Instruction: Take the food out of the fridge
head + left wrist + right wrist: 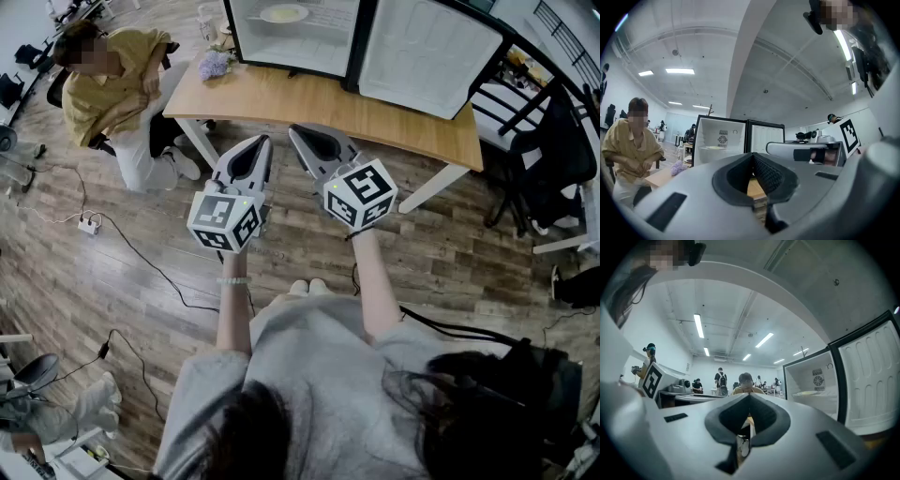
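Note:
A small fridge (291, 37) stands on the wooden table (309, 103) with its door (427, 52) swung open to the right. A plate of pale food (283, 13) lies on its shelf; the plate also shows in the left gripper view (712, 148) and the right gripper view (806, 393). Both grippers are held level, side by side, in front of the table edge and short of the fridge. My left gripper (265, 142) is shut with nothing in it, its pads meeting (753, 155). My right gripper (296, 132) is shut and empty too (750, 396).
A person in a yellow shirt (112, 84) sits at the table's left end. A purple flower bunch (215, 64) and a bottle (207, 21) stand on the left corner. A black chair (548, 141) is at the right. Cables and a power strip (89, 223) lie on the floor.

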A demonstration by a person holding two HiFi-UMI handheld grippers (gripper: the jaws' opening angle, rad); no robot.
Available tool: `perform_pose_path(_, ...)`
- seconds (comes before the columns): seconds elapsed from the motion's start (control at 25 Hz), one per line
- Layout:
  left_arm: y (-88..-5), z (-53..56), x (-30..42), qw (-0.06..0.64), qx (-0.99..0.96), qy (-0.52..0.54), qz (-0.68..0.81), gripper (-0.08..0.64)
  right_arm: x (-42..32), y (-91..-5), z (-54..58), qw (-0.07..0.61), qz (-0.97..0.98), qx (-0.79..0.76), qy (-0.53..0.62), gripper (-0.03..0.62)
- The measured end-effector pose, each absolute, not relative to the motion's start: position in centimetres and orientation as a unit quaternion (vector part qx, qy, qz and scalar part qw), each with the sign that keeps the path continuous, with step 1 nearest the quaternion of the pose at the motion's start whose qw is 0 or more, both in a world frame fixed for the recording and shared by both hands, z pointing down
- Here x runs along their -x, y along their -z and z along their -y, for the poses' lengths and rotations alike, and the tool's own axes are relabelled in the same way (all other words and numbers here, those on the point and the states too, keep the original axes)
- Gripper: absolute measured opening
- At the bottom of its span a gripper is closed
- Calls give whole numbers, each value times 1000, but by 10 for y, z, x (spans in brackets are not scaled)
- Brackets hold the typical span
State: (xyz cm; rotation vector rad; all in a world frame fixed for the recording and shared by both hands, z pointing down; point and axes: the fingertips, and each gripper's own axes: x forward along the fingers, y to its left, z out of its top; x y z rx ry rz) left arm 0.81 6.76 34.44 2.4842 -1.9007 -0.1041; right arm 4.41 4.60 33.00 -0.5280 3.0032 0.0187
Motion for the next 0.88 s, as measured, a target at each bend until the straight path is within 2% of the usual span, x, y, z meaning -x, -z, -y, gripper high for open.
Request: perform_pose_path(0.88,-347,-60,-25,2,-785,28,619,8,-54,-340,-33,42,-986,162,-1,9)
